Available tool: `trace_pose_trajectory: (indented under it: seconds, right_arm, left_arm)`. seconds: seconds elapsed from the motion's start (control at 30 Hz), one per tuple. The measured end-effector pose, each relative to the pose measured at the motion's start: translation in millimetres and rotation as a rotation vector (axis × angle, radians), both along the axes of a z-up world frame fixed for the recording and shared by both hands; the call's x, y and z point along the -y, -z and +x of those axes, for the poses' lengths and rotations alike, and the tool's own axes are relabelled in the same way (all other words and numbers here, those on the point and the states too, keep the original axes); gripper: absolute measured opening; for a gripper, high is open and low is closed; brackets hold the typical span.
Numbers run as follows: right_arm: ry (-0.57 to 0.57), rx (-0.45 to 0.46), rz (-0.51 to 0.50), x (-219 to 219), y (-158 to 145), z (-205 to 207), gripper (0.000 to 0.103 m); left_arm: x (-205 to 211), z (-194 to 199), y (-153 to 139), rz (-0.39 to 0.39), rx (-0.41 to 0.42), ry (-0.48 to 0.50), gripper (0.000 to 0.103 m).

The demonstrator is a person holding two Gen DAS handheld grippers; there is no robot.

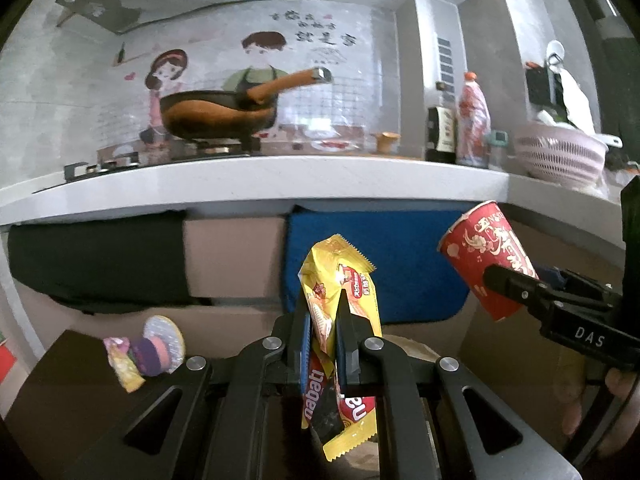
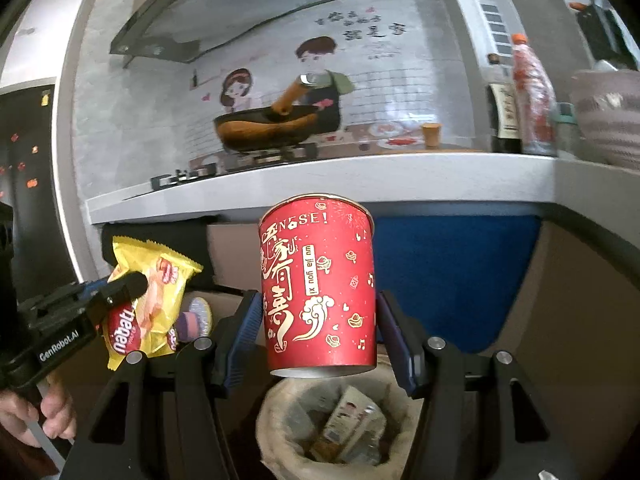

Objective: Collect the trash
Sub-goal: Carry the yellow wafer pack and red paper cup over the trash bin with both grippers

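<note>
Fingers [image 1: 347, 320] of the left gripper pinch a wrapper [image 1: 340, 280], the right's clamp a cup [image 2: 318, 288] above the bin [image 2: 276, 420] at 6 o'clock; next, release both.

The left gripper [image 1: 324, 312] has its jaws pinched tight on a yellow wrapper [image 1: 340, 280], level with the right gripper [image 2: 318, 320] (seen just to its right), whose jaws stand wide, clamping a red cup [image 2: 318, 292]. A bare hand [image 2: 24, 412] grips the left handle.
</note>
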State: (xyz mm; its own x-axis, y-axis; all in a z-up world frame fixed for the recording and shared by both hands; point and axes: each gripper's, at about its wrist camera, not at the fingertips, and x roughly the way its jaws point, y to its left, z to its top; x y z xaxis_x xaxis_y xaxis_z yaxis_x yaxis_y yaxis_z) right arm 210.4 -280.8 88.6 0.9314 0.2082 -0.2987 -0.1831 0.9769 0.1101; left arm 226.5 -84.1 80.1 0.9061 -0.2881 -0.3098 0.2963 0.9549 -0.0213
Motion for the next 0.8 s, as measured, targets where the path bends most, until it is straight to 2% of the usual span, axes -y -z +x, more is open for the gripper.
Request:
trace_pose_trajectory:
  seconds: [0.4, 0.8]
  right_arm:
    - [0.033, -0.065, 0.034, 27.2, 29.9, 9.6, 0.055]
    - [0.034, -0.179, 0.046, 23.9, 75.3, 34.3, 0.055]
  left_arm:
    - [16.6, 15.7, 22.8, 0.015, -0.056, 0.019, 0.01]
    - [11.2, 55.0, 72.4, -0.02, -0.198, 0.031, 0.01]
